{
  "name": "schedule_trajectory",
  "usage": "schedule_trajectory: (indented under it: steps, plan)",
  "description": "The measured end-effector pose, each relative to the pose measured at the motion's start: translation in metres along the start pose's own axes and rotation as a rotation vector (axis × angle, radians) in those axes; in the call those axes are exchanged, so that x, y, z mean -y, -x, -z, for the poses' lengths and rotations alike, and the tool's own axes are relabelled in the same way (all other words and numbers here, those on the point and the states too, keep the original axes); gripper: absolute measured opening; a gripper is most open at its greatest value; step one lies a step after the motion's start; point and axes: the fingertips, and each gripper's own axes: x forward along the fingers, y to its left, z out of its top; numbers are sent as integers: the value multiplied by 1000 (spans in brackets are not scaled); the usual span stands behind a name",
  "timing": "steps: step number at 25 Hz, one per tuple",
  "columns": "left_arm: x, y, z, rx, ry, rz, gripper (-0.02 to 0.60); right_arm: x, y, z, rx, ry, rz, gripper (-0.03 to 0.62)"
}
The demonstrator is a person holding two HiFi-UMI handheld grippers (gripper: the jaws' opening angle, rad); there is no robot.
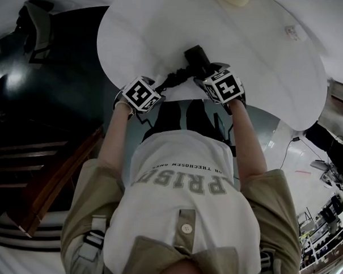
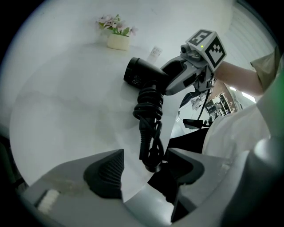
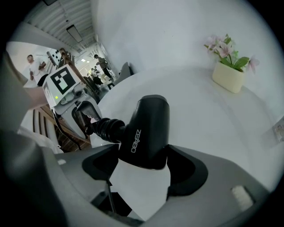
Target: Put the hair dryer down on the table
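- Clamping the hair dryer (image 3: 146,128) across its black body with the right gripper (image 3: 144,167), both pads pressed on its flanks, apparently to keep it steady through the put-down.
- Sitting low over the white round table (image 3: 213,124), close to the edge nearest the person; impossible to tell whether already resting on the surface or held just above it.
- Showing wide-open jaws on the left gripper (image 2: 146,172): nothing pinched, though the tail of the bundled cord (image 2: 148,111) hangs between the pads, just beside one of them, out past the table's rim.
- Likely held open there to avoid tugging the cord while the body goes down.
- Pointing steeply down with both grippers, which suits a placement from above onto the flat top.
- Keeping well apart from the potted flowers (image 2: 117,40) at the far side, with bare tabletop all around the landing spot.
- Left to do, by the look of it: settle the body flat, then ease the right pads off.
- Worth watching: the coiled cord dangling off the edge, liable to drag a light dryer toward the rim once freed.
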Motion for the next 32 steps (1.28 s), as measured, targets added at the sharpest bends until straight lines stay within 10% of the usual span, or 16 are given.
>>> schedule_trajectory:
  steps: [32]
  plan:
    - [6,13,10,15,5,-18,318,-4,7,-17,93,3,38,408]
